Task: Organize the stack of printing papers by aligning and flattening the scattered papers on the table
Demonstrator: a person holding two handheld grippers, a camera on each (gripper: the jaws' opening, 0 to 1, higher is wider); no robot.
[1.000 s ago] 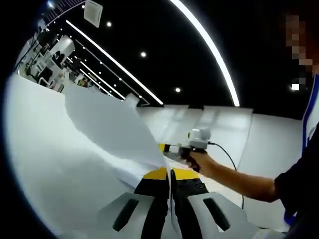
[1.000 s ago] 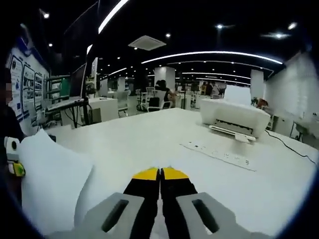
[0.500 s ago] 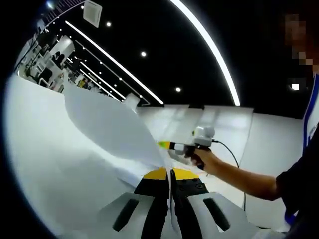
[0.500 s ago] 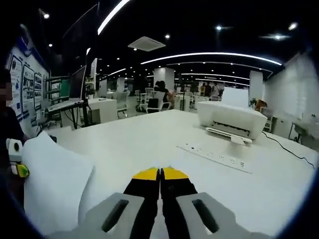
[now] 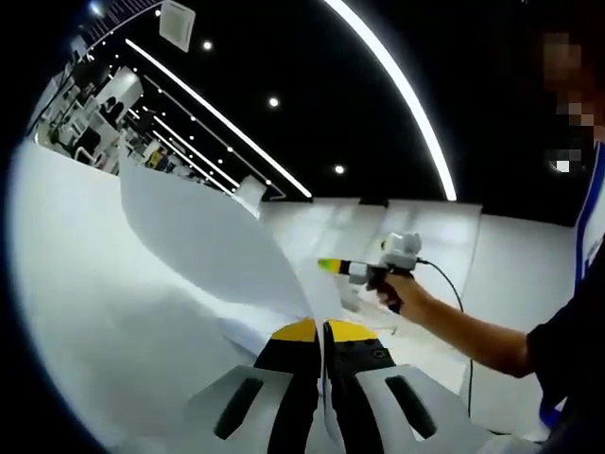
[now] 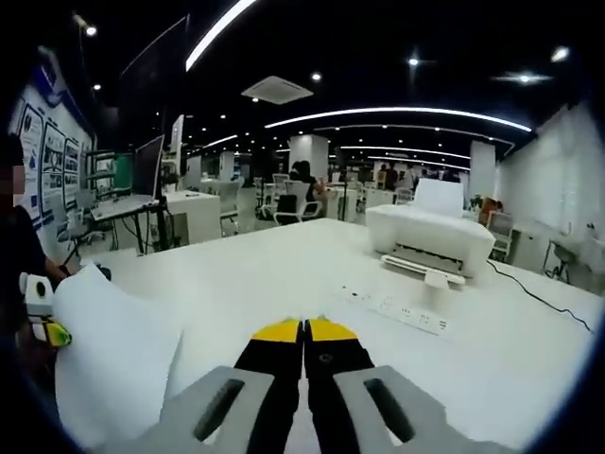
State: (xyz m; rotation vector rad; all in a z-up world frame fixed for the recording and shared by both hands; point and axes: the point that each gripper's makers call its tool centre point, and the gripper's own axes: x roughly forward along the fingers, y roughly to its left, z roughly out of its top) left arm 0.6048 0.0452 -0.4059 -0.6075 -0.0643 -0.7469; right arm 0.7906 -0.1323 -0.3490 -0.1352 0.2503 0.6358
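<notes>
- White printing papers (image 5: 208,241) stood lifted off the table (image 6: 284,274), pinched at their near edge by my left gripper (image 5: 321,333).
- My right gripper (image 6: 304,331) was pressed together, seemingly empty; thin, floppy sheets, I judged, best gripped along edges.

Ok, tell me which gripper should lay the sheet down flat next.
Left, probably. The left gripper is shut on the paper, which curls up off the table. The right gripper is shut, aimed toward the printer, the paper off to its side.
</notes>
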